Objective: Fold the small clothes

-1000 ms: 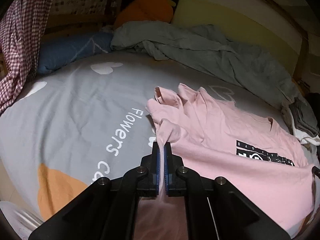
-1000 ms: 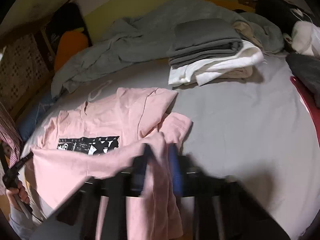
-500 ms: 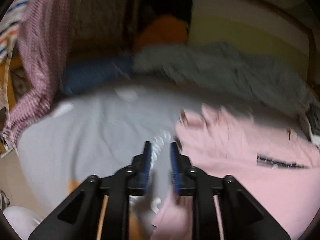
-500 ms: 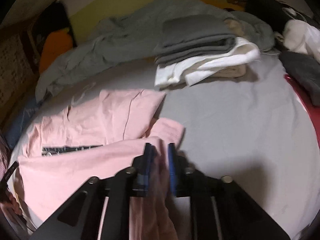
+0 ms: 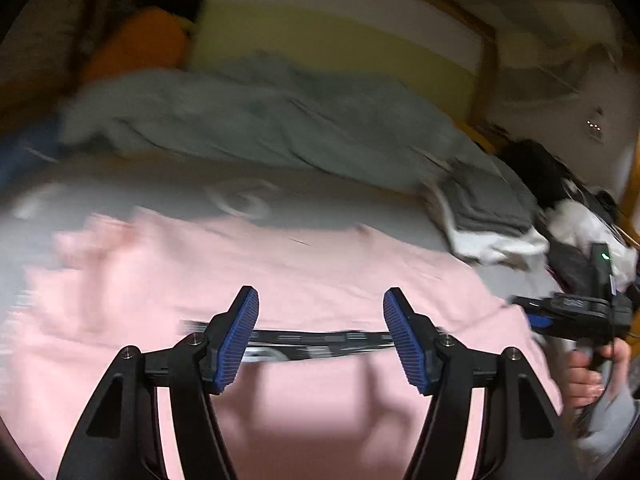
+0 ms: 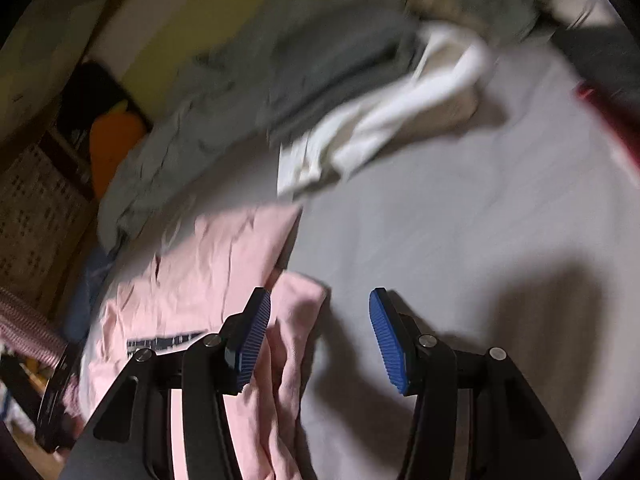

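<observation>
Currently the pink T-shirt (image 5: 320,272) lies spread on the grey bedsheet (image 6: 460,208), print side up, one sleeve rumpled at its edge. Judged light, limp and prone to bunching; best taken by a hem corner or sleeve edge. Left gripper (image 5: 320,336) hangs over the shirt, right gripper (image 6: 320,336) over the sleeve; both have just been opening, jaws apart, nothing clamped. Folded stack (image 6: 360,132) lies beyond.

I see a pink T-shirt (image 5: 320,272) with a black-and-white print on the grey bed sheet (image 6: 460,220). My tool pads (image 5: 236,340) are blue on black arms. Grey blanket (image 5: 248,120), orange cushion (image 5: 136,44).
</observation>
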Tool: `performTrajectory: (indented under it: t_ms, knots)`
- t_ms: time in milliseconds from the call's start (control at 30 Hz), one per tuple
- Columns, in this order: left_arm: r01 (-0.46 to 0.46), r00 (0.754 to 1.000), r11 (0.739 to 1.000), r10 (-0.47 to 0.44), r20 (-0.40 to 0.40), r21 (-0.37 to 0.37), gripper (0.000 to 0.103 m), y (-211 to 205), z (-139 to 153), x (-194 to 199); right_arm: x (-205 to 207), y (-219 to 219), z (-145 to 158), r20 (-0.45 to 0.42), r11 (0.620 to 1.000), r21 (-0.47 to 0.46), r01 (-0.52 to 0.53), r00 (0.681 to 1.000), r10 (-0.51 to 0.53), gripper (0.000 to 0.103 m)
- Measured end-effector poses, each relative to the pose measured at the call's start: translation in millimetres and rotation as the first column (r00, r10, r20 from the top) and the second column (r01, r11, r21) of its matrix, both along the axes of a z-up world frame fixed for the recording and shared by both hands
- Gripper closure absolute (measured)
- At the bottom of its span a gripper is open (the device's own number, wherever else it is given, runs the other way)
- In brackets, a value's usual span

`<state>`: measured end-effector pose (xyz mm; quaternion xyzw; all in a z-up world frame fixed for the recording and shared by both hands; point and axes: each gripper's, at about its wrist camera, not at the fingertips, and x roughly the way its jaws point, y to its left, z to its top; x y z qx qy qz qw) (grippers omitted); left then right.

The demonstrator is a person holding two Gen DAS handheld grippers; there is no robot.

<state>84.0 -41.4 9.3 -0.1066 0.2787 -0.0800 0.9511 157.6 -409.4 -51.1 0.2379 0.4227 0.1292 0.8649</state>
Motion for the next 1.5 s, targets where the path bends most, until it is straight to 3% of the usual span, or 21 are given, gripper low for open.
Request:
performTrajectory:
  t_ms: [100, 133, 167, 200, 267, 367, 600, 733, 800, 867, 900, 967, 1033, 1100, 1133, 1167, 1233, 1267, 1300, 1433, 1500]
  knots:
    - [0.039, 0.999, 0.999, -0.039, -0.026, 0.01, 0.039, -35.4, -9.1, 19.0, 8.4, 3.4, -2.4, 0.014, 1.0, 0.008, -0.012, 1.0, 0.012, 0.051]
    - [0.045, 0.999, 0.999, -0.044, -0.021, 0.023, 0.039, -44.6, -11.6, 22.7, 8.4, 4.1, -1.3, 0.025, 1.0, -0.003, -0.007, 1.0, 0.007, 0.066]
    - [0.045, 0.999, 0.998, -0.044, -0.017, 0.042, 0.039, -52.2, -13.1, 24.2, 8.0, 4.0, -1.4, 0.025, 1.0, -0.022, 0.007, 1.0, -0.007, 0.098]
    - [0.048, 0.999, 0.997, -0.047, -0.017, 0.065, 0.039, -59.4, -16.0, 26.1, 5.4, 3.2, 0.0, 0.033, 0.997, -0.066, 0.049, 0.998, -0.047, 0.102]
    - [0.056, 0.998, 0.993, -0.054, -0.029, 0.101, 0.039, -66.7, -27.0, 30.1, -9.2, -1.9, 9.2, 0.099, 0.984, -0.12, 0.13, 0.988, -0.118, 0.102]
    - [0.076, 0.995, 0.994, -0.071, -0.07, 0.077, 0.039, -65.9, -37.2, 37.5, -47.5, -13.5, 27.2, 0.178, 0.959, -0.164, 0.231, 0.963, -0.201, 0.102]
    - [0.094, 0.977, 0.993, -0.079, -0.199, 0.066, 0.035, -66.6, -50.8, 54.8, -106.9, -41.5, -0.1, 0.047, 0.903, -0.227, 0.365, 0.93, -0.364, 0.102]
    - [0.113, 0.978, 0.985, -0.086, -0.191, 0.134, 0.033, -77.7, -50.7, 50.3, -122.6, -65.8, 3.8, 0.073, 0.918, -0.042, 0.395, 0.917, -0.391, 0.102]
    - [0.121, 0.977, 0.98, -0.089, -0.195, 0.158, 0.032, -81.3, -51.5, 50.2, -101.2, -64.5, 16.5, 0.079, 0.951, -0.031, 0.307, 0.95, -0.304, 0.096]
    - [0.121, 0.977, 0.979, -0.087, -0.197, 0.167, 0.032, -82.0, -51.6, 49.8, -66.9, -49.4, 29.5, 0.08, 0.992, -0.013, 0.129, 0.989, -0.128, 0.069]
    - [0.123, 0.976, 0.978, -0.089, -0.198, 0.167, 0.031, -81.4, -51.7, 50.0, -55.6, -42.4, 32.1, 0.07, 0.997, -0.024, 0.077, 0.995, -0.075, 0.063]
    - [0.135, 0.973, 0.977, -0.1, -0.206, 0.163, 0.028, -81.2, -51.8, 51.2, -18.9, -26.6, 33.7, 0.026, 0.994, -0.105, -0.004, 1.0, 0.007, 0.062]
    - [0.149, 0.97, 0.976, -0.112, -0.214, 0.162, 0.026, -82.0, -52.4, 52.2, 7.4, -15.1, 27.3, -0.023, 0.986, -0.163, -0.016, 1.0, 0.012, 0.062]
    - [0.149, 0.97, 0.974, -0.111, -0.217, 0.168, 0.026, -82.8, -52.8, 52.3, 30.0, -4.7, 9.0, -0.102, 0.986, -0.091, -0.138, 0.986, 0.129, 0.062]
    - [0.149, 0.97, 0.973, -0.109, -0.216, 0.175, 0.026, -83.6, -52.8, 52.0, 34.1, 1.3, 0.4, -0.116, 0.98, -0.053, -0.191, 0.976, 0.184, 0.061]
    - [0.147, 0.971, 0.972, -0.107, -0.215, 0.181, 0.026, -84.7, -52.8, 51.8, 30.1, 4.8, 1.0, -0.084, 0.977, -0.083, -0.195, 0.979, 0.188, 0.061]
    - [0.144, 0.972, 0.971, -0.103, -0.212, 0.191, 0.026, -85.6, -52.7, 51.2, 19.8, 7.0, 5.5, -0.058, 0.977, -0.133, -0.165, 0.986, 0.158, 0.067]
    - [0.143, 0.972, 0.97, -0.101, -0.211, 0.196, 0.026, -86.1, -52.5, 50.9, 13.2, 7.2, 6.1, -0.045, 0.974, -0.189, -0.124, 0.992, 0.117, 0.092]
    - [0.144, 0.972, 0.97, -0.102, -0.211, 0.198, 0.026, -85.9, -52.4, 50.6, 9.3, 8.0, 5.0, -0.036, 0.964, -0.25, -0.091, 0.996, 0.085, 0.102]
    - [0.147, 0.972, 0.97, -0.106, -0.209, 0.191, 0.026, -85.3, -52.1, 49.8, -16.1, -0.8, 33.8, 0.135, 0.919, -0.383, 0.091, 0.99, -0.042, 0.102]
    - [0.15, 0.972, 0.97, -0.109, -0.209, 0.191, 0.026, -86.1, -52.0, 49.7, -25.8, -6.6, 44.8, 0.174, 0.943, -0.327, 0.065, 0.985, -0.008, 0.102]
